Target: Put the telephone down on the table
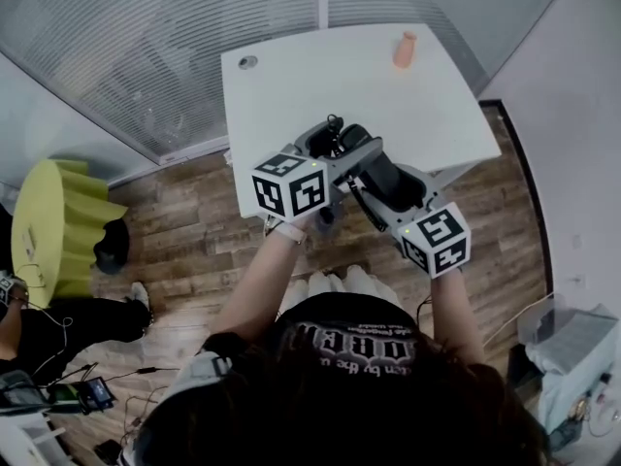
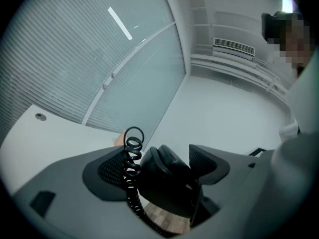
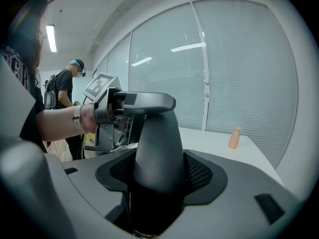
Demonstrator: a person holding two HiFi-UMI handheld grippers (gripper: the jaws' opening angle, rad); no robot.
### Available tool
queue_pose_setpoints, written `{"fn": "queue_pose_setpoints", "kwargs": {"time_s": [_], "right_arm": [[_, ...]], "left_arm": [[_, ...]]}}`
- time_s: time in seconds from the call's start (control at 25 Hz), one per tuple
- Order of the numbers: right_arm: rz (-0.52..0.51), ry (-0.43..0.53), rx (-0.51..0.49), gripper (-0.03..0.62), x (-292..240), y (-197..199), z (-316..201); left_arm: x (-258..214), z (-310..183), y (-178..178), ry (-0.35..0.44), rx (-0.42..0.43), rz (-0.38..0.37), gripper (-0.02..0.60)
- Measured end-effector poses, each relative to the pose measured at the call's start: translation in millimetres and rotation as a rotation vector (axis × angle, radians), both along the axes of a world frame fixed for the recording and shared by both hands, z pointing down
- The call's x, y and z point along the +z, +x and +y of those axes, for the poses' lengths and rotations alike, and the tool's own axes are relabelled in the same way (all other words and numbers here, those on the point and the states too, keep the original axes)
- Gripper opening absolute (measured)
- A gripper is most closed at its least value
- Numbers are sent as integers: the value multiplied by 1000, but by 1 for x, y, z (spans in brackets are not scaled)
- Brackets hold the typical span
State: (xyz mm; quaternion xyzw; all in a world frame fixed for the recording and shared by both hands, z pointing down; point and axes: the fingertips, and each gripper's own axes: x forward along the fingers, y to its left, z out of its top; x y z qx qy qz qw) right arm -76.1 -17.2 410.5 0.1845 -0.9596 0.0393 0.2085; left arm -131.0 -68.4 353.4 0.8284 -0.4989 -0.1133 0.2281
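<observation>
A black telephone handset [image 1: 386, 175] hangs in the air over the near edge of the white table [image 1: 291, 76], gripped at both ends. My left gripper [image 1: 337, 153] is shut on the end with the coiled cord [image 2: 131, 156]; in the left gripper view that end of the handset [image 2: 167, 176] fills the gap between the jaws of the left gripper [image 2: 160, 169]. My right gripper [image 3: 157, 177] is shut on the handset's [image 3: 157, 143] other end and stands at the right in the head view [image 1: 380, 184]. The left gripper [image 3: 115, 114] also shows in the right gripper view.
A small orange bottle [image 1: 405, 49] [image 3: 234, 137] stands at the table's far right. A cable hole [image 1: 248, 62] is at its far left corner. Blinded glass walls [image 1: 146, 47] run behind. A yellow stool [image 1: 58, 221] sits left; another person [image 3: 64, 91] stands beyond.
</observation>
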Motion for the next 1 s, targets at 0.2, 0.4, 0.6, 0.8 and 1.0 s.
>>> {"fn": "queue_pose_setpoints", "kwargs": {"time_s": [0.2, 0.4, 0.6, 0.8, 1.0], "right_arm": [[10, -7, 15, 290, 7, -1, -16], [21, -11, 22, 290, 14, 0, -38], [27, -23, 20, 290, 17, 4, -67], [27, -28, 18, 290, 18, 6, -104], [29, -49, 27, 290, 24, 17, -138]], "left_arm": [[6, -18, -1, -10, 12, -13, 380], [16, -40, 0, -27, 15, -11, 379], [19, -70, 5, -36, 11, -18, 379], [21, -107, 6, -40, 5, -30, 379], [27, -143, 17, -52, 9, -44, 377]]}}
